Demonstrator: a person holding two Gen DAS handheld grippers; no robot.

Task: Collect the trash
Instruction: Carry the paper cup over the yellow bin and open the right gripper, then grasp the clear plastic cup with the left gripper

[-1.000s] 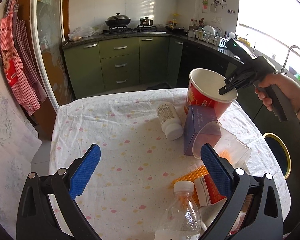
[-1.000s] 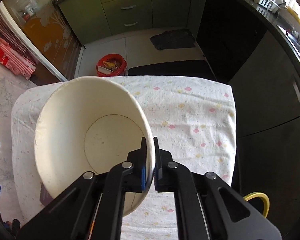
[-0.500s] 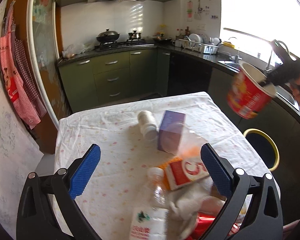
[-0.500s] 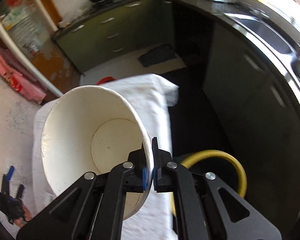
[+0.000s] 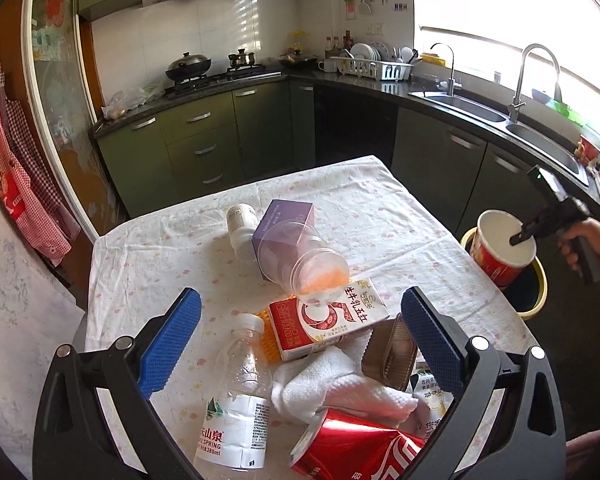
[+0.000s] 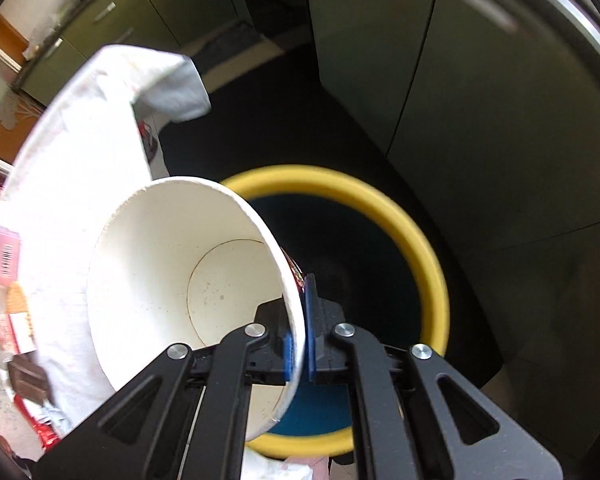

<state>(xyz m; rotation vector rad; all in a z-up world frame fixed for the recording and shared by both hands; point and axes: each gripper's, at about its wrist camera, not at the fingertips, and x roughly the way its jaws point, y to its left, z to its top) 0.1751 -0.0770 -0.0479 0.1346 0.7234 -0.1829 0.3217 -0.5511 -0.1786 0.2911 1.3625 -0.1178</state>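
My right gripper point(image 6: 299, 344) is shut on the rim of a red paper cup with a white inside point(image 6: 172, 280) and holds it over a yellow-rimmed bin point(image 6: 412, 240) beside the table. The left wrist view shows that cup point(image 5: 502, 250) above the bin point(image 5: 538, 292) too. My left gripper point(image 5: 300, 340) is open and empty above a heap of trash on the table: a clear water bottle point(image 5: 236, 396), a milk carton point(image 5: 328, 318), a red can point(image 5: 356, 452), a white cloth point(image 5: 340, 388), a clear plastic cup point(image 5: 300, 260), a purple box point(image 5: 284, 218) and a white pill bottle point(image 5: 240, 230).
The table has a white flowered cloth point(image 5: 160, 256) and its right edge is next to the bin. Green kitchen cabinets point(image 5: 204, 148) and a counter with a sink point(image 5: 472, 110) run behind and to the right. A brown ridged piece point(image 5: 392, 354) lies by the cloth.
My right gripper has carried the paper cup off the table, down and to the right, until it hangs over the bin. My left gripper has pulled back and tilted; more trash shows beneath it.
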